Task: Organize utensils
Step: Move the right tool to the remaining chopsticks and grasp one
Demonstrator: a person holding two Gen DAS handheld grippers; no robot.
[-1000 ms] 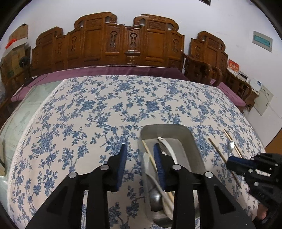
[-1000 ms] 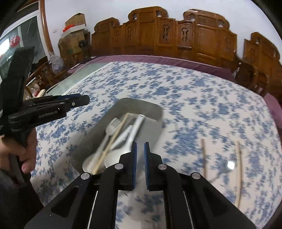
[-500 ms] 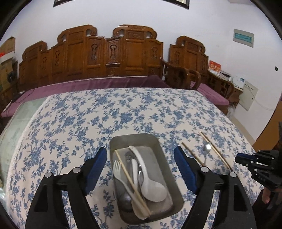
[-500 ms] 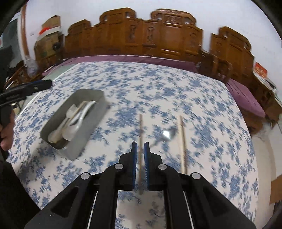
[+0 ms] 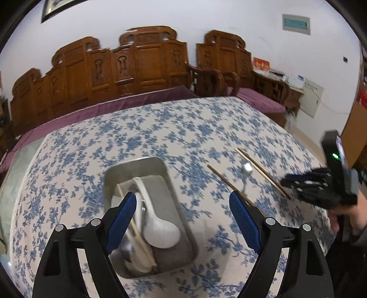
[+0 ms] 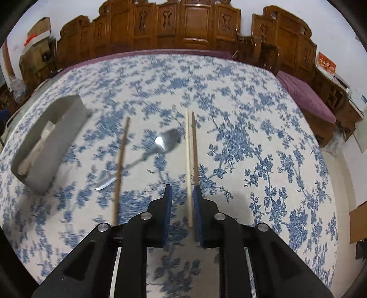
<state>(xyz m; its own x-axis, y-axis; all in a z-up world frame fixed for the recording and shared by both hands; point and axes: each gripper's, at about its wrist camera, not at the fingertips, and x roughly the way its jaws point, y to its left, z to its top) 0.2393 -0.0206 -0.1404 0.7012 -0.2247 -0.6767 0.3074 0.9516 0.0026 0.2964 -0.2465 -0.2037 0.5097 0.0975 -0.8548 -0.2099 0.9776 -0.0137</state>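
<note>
The left wrist view showed the left gripper [image 5: 181, 220] spread wide and holding nothing, its blue-padded fingers [image 5: 120, 220] hanging above the rectangular grey metal tray [image 5: 168, 183] on the blue-and-white floral tablecloth [image 5: 137, 135]. Inside the tray lay a white ceramic soup spoon [image 5: 158, 229], a light wooden chopstick [image 5: 135, 227] and other pale utensils that were too overlapped to tell apart. To the right of the tray, on the cloth, lay more wooden chopsticks [image 5: 229, 184] and a shiny metal spoon [image 5: 247, 168] between them, with the right gripper [image 5: 296, 183] near their close ends.

In the right wrist view the right gripper [image 6: 182, 206] stood partly parted, low over the cloth, with a pair of light wooden chopsticks [image 6: 192, 146] running between its blue pads; the pads did not appear clamped on them. The metal spoon [image 6: 158, 146] lay just left of that pair, its handle crossing a single darker wooden chopstick [image 6: 120, 162]. The grey tray [image 6: 57, 137] sat well apart at the left. Carved wooden chairs [image 6: 197, 20] lined the far side of the table.
</note>
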